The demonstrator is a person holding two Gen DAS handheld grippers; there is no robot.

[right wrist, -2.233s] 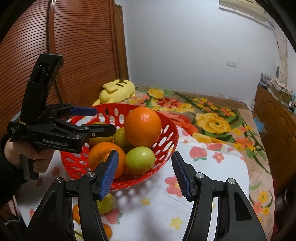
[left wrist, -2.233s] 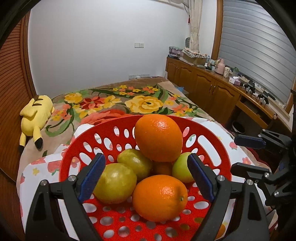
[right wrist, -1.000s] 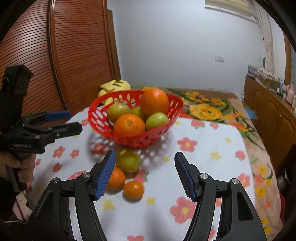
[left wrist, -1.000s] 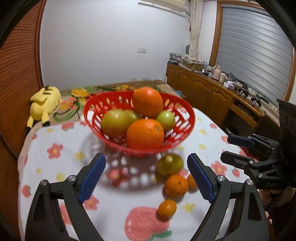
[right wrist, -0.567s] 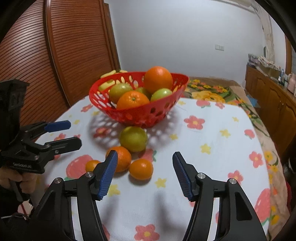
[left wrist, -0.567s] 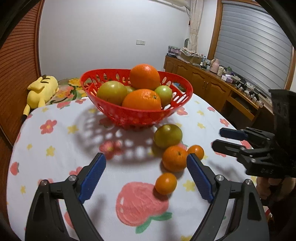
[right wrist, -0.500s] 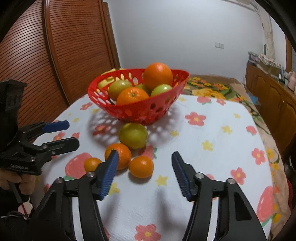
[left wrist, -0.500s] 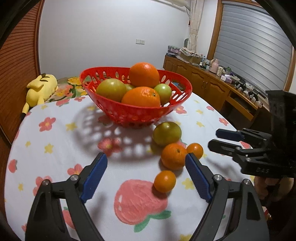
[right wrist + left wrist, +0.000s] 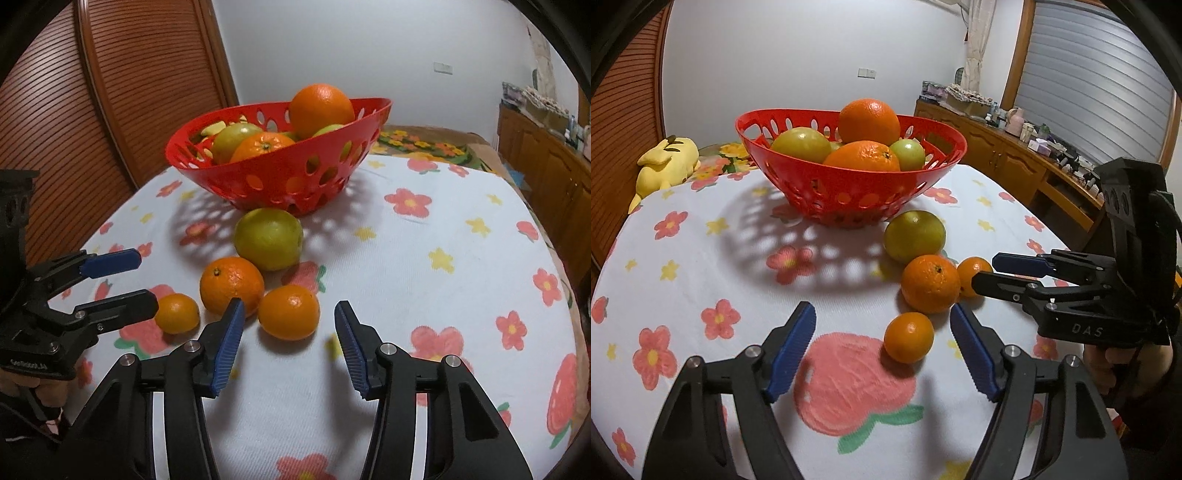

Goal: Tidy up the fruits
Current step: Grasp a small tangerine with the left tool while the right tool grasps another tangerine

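Note:
A red perforated basket (image 9: pixel 849 192) (image 9: pixel 280 177) holds oranges and green fruits. In front of it on the floral tablecloth lie a green fruit (image 9: pixel 914 235) (image 9: pixel 269 243), a large orange (image 9: pixel 930 283) (image 9: pixel 232 285), a mid-size orange (image 9: pixel 974 276) (image 9: pixel 289 312) and a small orange (image 9: pixel 908 342) (image 9: pixel 176 313). My left gripper (image 9: pixel 882 347) is open and empty, with the small orange just ahead between its fingertips. My right gripper (image 9: pixel 289 343) is open and empty, just short of the mid-size orange. Each gripper shows in the other's view.
A yellow plush toy (image 9: pixel 665 166) lies beyond the table's far left edge. A wooden slatted door (image 9: pixel 110 92) stands on the left. A wooden sideboard (image 9: pixel 1015 166) with clutter runs along the right wall. The round table's edge curves close on both sides.
Both grippers have pulled back from the basket and dropped low towards the loose fruits on the cloth. The fruits and basket have not moved.

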